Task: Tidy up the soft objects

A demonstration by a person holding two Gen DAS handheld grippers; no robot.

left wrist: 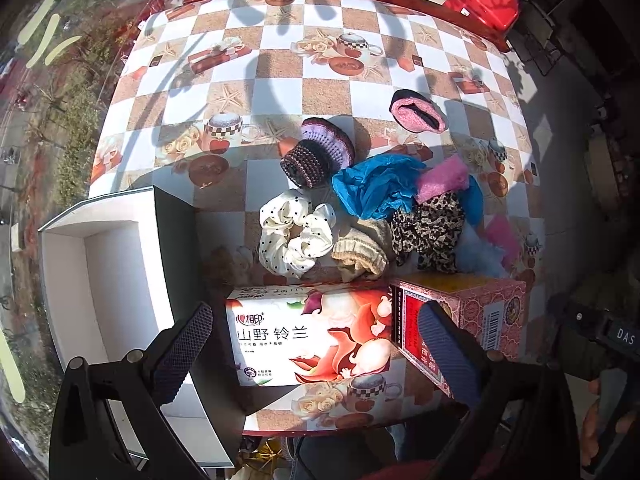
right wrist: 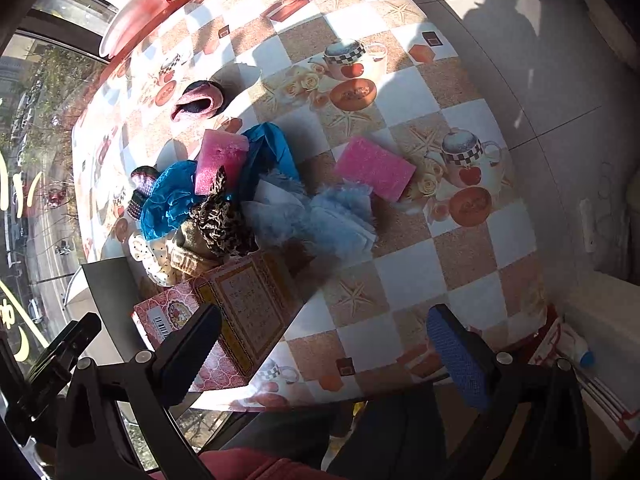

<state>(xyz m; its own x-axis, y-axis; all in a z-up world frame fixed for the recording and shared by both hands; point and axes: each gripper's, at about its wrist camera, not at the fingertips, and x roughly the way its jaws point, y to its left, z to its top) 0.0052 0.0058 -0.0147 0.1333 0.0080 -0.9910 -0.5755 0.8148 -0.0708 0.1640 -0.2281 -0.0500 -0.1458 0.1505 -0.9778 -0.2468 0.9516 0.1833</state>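
Starting at the table's (left wrist: 320,60) left edge, a white box (left wrist: 100,280) sits open and looks unfilled, probably the destination. The left gripper (left wrist: 316,356) hovers with fingers spread, holding nothing, above the tissue pack (left wrist: 308,336) at the near edge. Beyond it the soft pile: a dotted cream scrunchie (left wrist: 296,236), a knit band (left wrist: 316,156), blue fabric (left wrist: 376,184), a leopard scrunchie (left wrist: 432,228). All light and limp; pinch a bunched fold. The right gripper (right wrist: 332,356) likewise gapes, idle, near a pink sponge (right wrist: 376,168), springy and easy across its edges.

left tool (left wrist: 316,344) open, empty | above tissue pack (left wrist: 308,336) | scrunchie pile (left wrist: 360,208) beyond | white box (left wrist: 108,280) left
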